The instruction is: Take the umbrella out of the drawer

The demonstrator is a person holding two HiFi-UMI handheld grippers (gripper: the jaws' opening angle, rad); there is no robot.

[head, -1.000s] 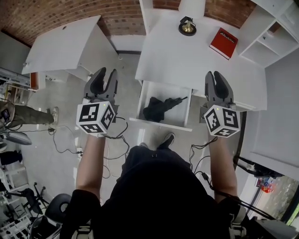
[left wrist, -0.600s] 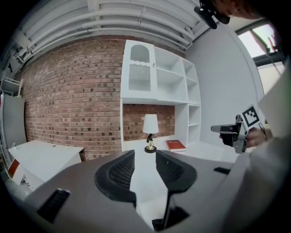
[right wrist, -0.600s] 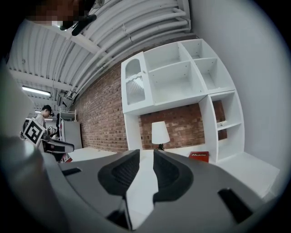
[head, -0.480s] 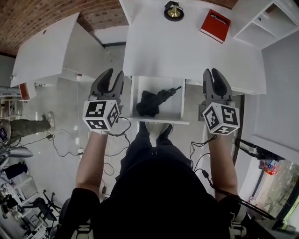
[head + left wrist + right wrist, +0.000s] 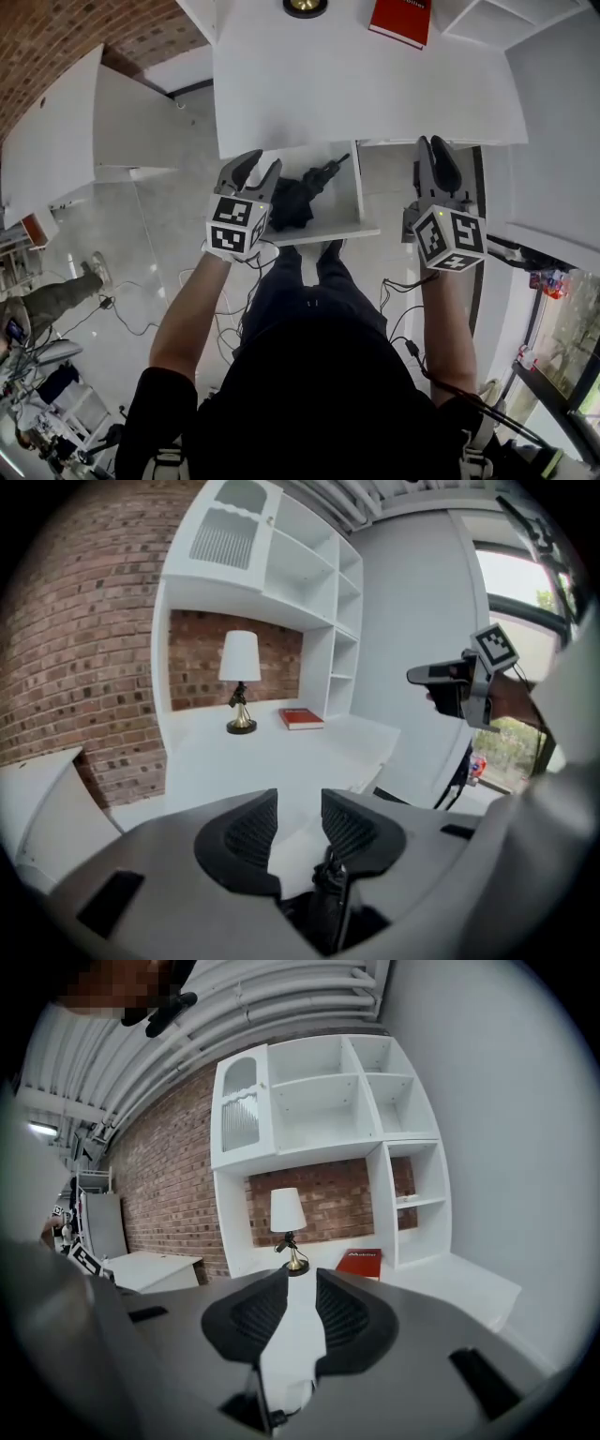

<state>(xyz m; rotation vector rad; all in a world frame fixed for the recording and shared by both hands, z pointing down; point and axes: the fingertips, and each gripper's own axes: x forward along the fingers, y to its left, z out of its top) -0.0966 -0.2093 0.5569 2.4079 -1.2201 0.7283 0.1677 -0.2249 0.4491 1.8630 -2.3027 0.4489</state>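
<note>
umbrella (image 5: 298,197) is seen lying in the pulled-out drawer (image 5: 361,202) beside the left gripper (image 5: 255,171), held jaws-apart and empty like the right gripper (image 5: 439,155); the reach is judged in hand, straddling it needed next.

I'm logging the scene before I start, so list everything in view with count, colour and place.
desk: one, white, against the brick wall
drawer: one, white, open under the desk front
umbrella: one, black, folded, lying in the drawer
lamp: one, white and brass, back of the desk
book: one, red, on the desk beside the lamp
shelf unit: one, white, over the desk
side table: one, white, left of the desk
bystander: one, olive trousers, head view's far left
left gripper: one, grey, open, empty, over the drawer's left side
right gripper: one, grey, open, empty, right of the drawer
</note>
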